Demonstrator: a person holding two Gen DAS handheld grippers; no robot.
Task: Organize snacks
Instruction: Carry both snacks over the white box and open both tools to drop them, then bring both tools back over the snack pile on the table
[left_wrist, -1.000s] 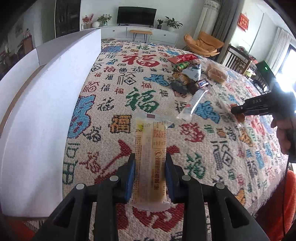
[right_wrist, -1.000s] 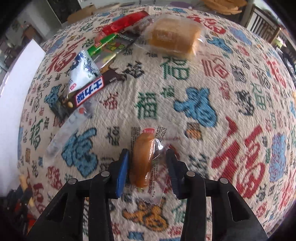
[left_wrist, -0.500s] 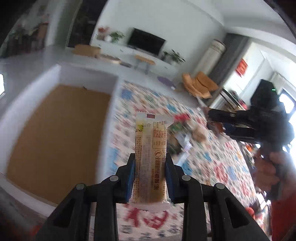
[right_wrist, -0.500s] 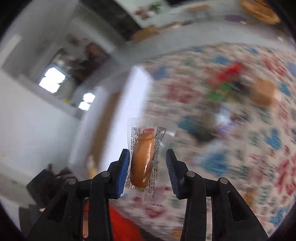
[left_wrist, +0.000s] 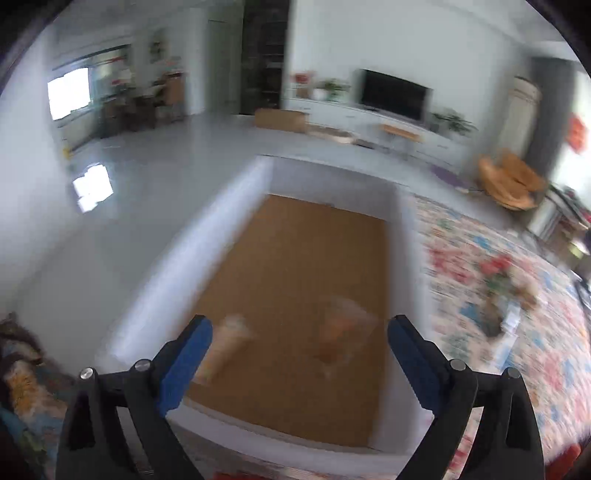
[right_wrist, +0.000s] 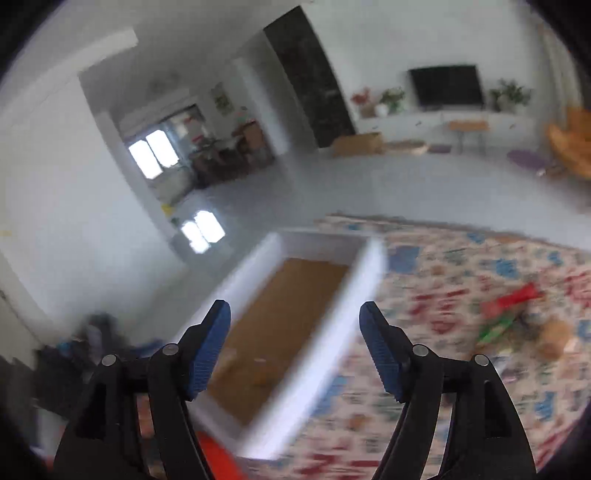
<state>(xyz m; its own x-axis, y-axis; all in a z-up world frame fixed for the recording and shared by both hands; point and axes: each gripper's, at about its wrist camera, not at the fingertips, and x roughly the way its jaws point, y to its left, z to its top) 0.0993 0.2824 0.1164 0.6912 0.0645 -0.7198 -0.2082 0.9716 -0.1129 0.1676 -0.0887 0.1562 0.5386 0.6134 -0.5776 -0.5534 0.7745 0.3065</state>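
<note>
We see from two fisheye cameras, each looking forward along its own fingers. The left wrist view looks steeply down from near above the white box (left_wrist: 400, 236), filling most of its frame with the brown floor of that box. The right wrist view looks from farther back toward the same box (right_wrist: 343, 317). Both views share the box, the patterned cloth (left_wrist: 524, 354) and the television (right_wrist: 445, 85).

Open-topped white box (left_wrist: 400, 229) with brown floor: access from above is unobstructed. Its raised walls bar entry from the sides. Two blurred snack packets (left_wrist: 229, 343) (left_wrist: 341, 332) occupy the near floor; the far floor lies bare. Remaining snacks (right_wrist: 517, 317) clutter the patterned cloth (right_wrist: 461, 273) beside the box.
</note>
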